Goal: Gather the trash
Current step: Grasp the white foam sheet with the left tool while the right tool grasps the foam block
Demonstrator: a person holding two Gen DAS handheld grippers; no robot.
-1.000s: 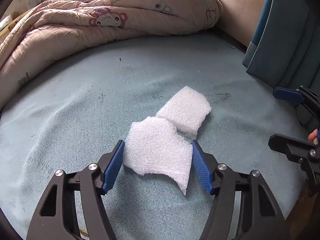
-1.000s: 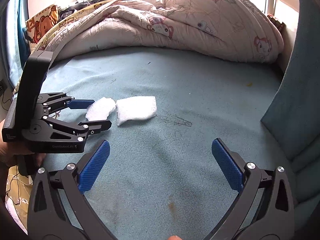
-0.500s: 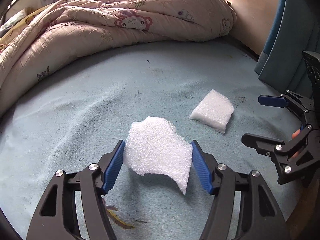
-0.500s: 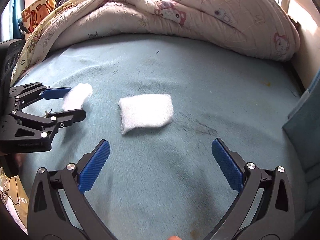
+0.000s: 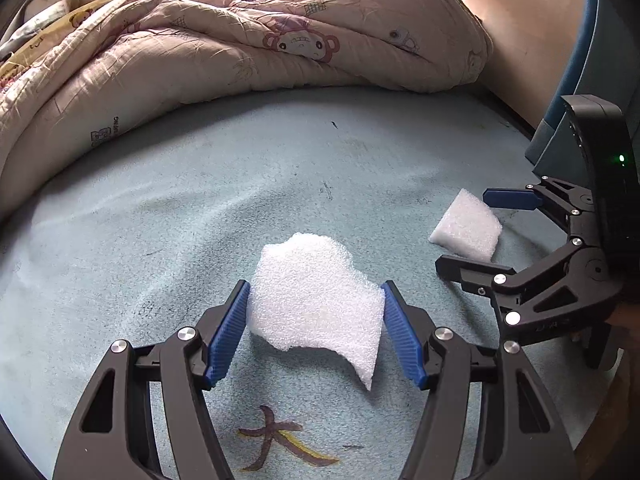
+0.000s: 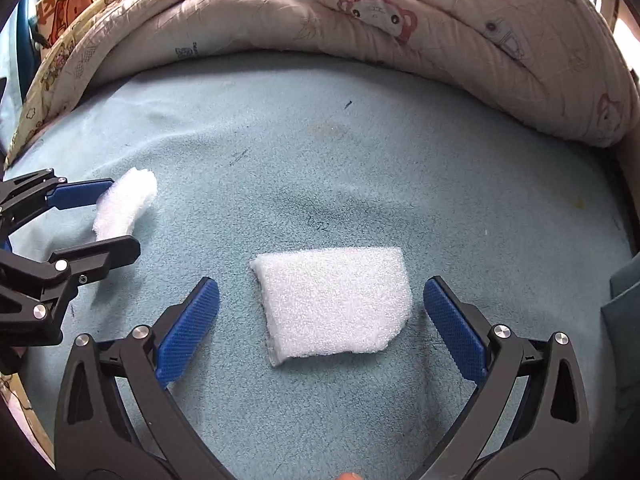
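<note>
Straddling the flat foam piece (image 6: 334,304) with our right claw (image 6: 322,322), we are lining up the one grab left on this stretch of bed. Its jaws have just been closing a little, yet both blue pads are standing clear of the foam, one off each short end, so nothing is gripped there. The piece is lying flat on the blue sheet (image 6: 360,160), directly ahead of the claw and centred in the gap, with its long axis running from pad to pad; we are judging that a straight squeeze across that length should catch it. Off to the side, our left claw (image 5: 316,326) is clenching the torn foam scrap (image 5: 316,300), carrying it clear of the sheet and well apart from the flat piece. Farther back, the rumpled quilt (image 6: 360,20) is heaping along the bed's far edge.
</note>
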